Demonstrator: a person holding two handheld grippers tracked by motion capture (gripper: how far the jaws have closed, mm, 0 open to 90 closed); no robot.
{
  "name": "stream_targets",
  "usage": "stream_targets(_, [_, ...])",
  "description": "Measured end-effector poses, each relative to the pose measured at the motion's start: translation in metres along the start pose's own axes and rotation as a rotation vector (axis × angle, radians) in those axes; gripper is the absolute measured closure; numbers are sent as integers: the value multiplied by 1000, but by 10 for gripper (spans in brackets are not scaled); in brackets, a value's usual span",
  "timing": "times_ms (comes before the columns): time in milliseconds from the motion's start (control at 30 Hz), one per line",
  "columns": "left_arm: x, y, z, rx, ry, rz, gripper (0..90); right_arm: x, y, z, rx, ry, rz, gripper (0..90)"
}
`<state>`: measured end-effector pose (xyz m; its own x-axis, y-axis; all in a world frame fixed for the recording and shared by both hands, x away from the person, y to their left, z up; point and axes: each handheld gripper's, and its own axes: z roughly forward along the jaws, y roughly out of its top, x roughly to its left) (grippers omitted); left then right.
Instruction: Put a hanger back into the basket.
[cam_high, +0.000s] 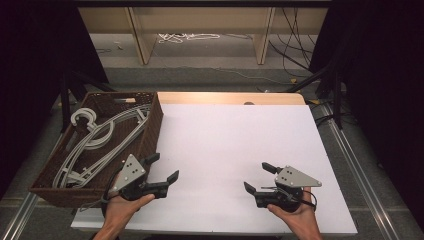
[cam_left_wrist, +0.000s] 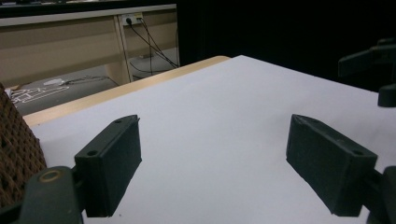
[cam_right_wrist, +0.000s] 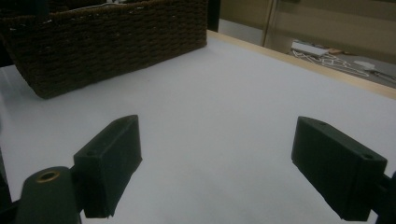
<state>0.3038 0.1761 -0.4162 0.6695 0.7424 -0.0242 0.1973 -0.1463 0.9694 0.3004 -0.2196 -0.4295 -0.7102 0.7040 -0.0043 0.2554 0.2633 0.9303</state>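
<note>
Resting low over the near edge of the table (cam_high: 235, 150), both grippers held nothing, so as far as could be judged the work with the hangers (cam_high: 95, 140) had not yet got under way or stood between two moves. The left gripper (cam_high: 162, 170) hovered just beside the near right corner of the basket (cam_high: 150, 135), its jaws spread wide and empty; the right gripper (cam_high: 260, 177) sat near the table's near right part, well apart from the basket, its jaws likewise wide apart with only bare surface between them. The pale hangers lay piled inside the brown woven basket, which stood at the table's left edge, and none lay out on the table. Whatever was to be done with them seemed wholly left to do. The table had a white top with a strip of light wood along its far edge. Beyond it stood a pale wooden bench (cam_high: 200, 25) on a grey floor with loose cables (cam_high: 190, 36), and dark curtains closed in both sides of the room.
</note>
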Motion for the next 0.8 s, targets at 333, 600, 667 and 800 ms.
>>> stream_targets(333, [-5, -24, -13, 13, -1, 8, 174, 6, -7, -10, -18, -19, 27, 164])
stream_targets(600, [-5, -27, -11, 23, -10, 1, 174, 8, -8, -10, -25, -25, 19, 163])
stream_targets(667, [-5, -27, -11, 18, -8, -2, 174, 8, -7, -10, -32, -18, 21, 163])
stream_targets(800, [-3, -27, -10, 7, -8, -15, 174, 8, -8, -10, -27, -27, 15, 163])
